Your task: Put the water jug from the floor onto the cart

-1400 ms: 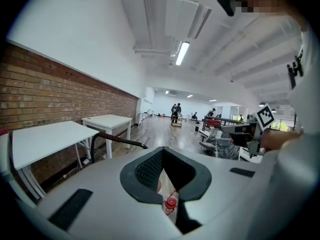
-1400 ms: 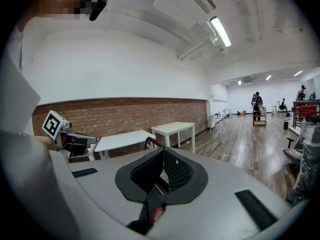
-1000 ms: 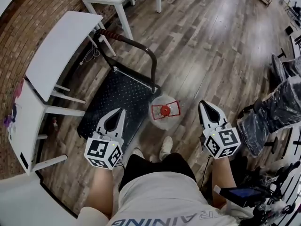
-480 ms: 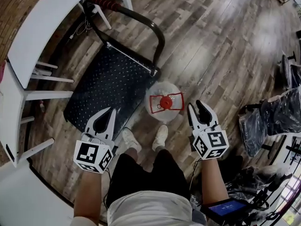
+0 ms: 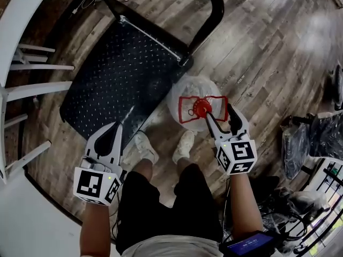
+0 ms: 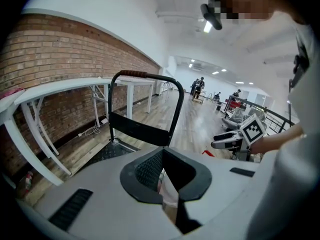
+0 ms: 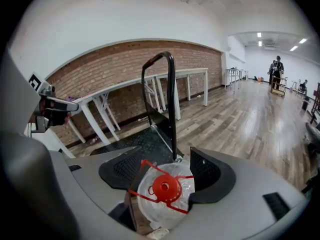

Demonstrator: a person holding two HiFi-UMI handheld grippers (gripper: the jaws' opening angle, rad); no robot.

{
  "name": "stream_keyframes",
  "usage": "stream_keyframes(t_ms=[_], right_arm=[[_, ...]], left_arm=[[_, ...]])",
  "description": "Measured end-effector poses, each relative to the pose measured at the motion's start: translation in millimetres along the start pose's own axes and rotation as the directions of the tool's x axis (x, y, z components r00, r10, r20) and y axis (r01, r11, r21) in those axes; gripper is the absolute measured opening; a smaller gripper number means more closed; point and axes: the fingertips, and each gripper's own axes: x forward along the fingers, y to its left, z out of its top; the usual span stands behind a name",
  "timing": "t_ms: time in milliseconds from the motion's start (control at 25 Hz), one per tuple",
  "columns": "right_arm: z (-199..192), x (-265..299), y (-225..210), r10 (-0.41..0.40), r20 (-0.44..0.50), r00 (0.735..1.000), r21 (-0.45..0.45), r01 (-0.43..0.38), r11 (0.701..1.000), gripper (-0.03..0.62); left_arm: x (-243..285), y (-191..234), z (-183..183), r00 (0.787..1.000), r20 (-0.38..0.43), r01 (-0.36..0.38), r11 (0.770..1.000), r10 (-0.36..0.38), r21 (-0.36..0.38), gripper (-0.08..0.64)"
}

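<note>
Two grippers hang low over a wooden floor point(image 5: 268, 52) where the water jug point(image 5: 187, 90) stands, just right of the cart point(image 5: 118, 74) and near the foot of its handle point(image 5: 214, 9). The jug is not yet on the black platform. The right gripper point(image 5: 218, 111) hovers at the jug's near right side. Its jaws have just been opening and now stand wide, with the red cap point(image 7: 166, 186) and thin red carrying frame lined up between them but not pinched. The left gripper point(image 5: 127, 116) sits over the near edge of the platform, its jaws closed together on nothing.

The main risk looks like a poor hold. The clear jug is rounded and probably heavy, so a pinch on the slim red frame alone could let it swing or slip. A clumsy approach could tip it against the cart's edge or the handle post. The person's shoes point(image 5: 144, 146) are close by, so a dropped jug would land near their feet.
</note>
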Motion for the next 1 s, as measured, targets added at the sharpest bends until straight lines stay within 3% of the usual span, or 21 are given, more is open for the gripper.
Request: stream_keyframes(t_ms=[200, 400, 640, 1000], right_arm=[[-41.3, 41.6, 12.7, 0.031, -0.060, 0.998, -0.043, -0.034, 0.999, 0.299], [-69.6, 66.9, 10.2, 0.000, -0.092, 0.996, -0.072, -0.007, 0.997, 0.356], [-95.6, 88.7, 8.8, -0.007, -0.125, 0.992, -0.076, -0.002, 0.997, 0.362], [-103.8, 99.7, 2.9, -0.082, -0.122, 0.989, -0.105, 0.070, 0.992, 0.357]], left_arm=[[0.3, 15.6, -34.3, 0.999, -0.038, -0.021, 0.999, 0.020, -0.031, 0.000], [-3.9, 30.2, -61.7, 0.997, -0.067, -0.044, 0.996, 0.040, -0.073, 0.000], [-11.0, 42.9, -85.1, 0.993, -0.092, -0.075, 0.993, 0.067, -0.091, 0.000], [-20.2, 57.2, -94.6, 0.991, -0.105, -0.097, 0.987, 0.084, -0.127, 0.000]])
